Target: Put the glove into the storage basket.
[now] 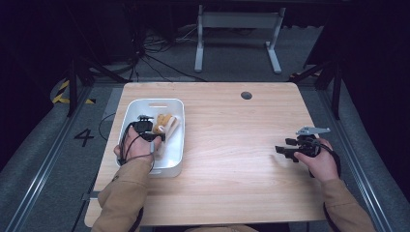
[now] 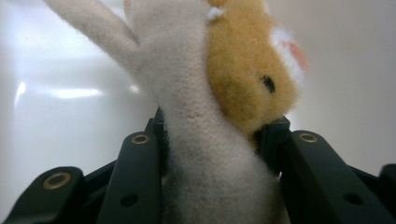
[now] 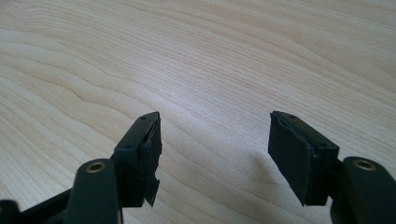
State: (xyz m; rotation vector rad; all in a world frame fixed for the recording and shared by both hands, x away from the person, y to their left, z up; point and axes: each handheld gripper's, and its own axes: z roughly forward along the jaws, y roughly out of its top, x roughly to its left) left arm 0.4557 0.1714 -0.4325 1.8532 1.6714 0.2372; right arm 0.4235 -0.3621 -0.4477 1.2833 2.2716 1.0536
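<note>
A tan and cream plush toy lies in a white plastic bin at the table's left side. My left gripper reaches into the bin and is shut on the toy. In the left gripper view both jaws press into the plush toy around its cream body, its tan head with a black eye to the right, and the bin's white wall behind. My right gripper rests low over the wooden table at the right, pointing left. Its jaws stand open above bare wood.
A round cable hole sits near the table's far edge. Beyond the table, on the grey floor, stand a white desk frame and loose cables. Wood grain spreads ahead of the right jaws.
</note>
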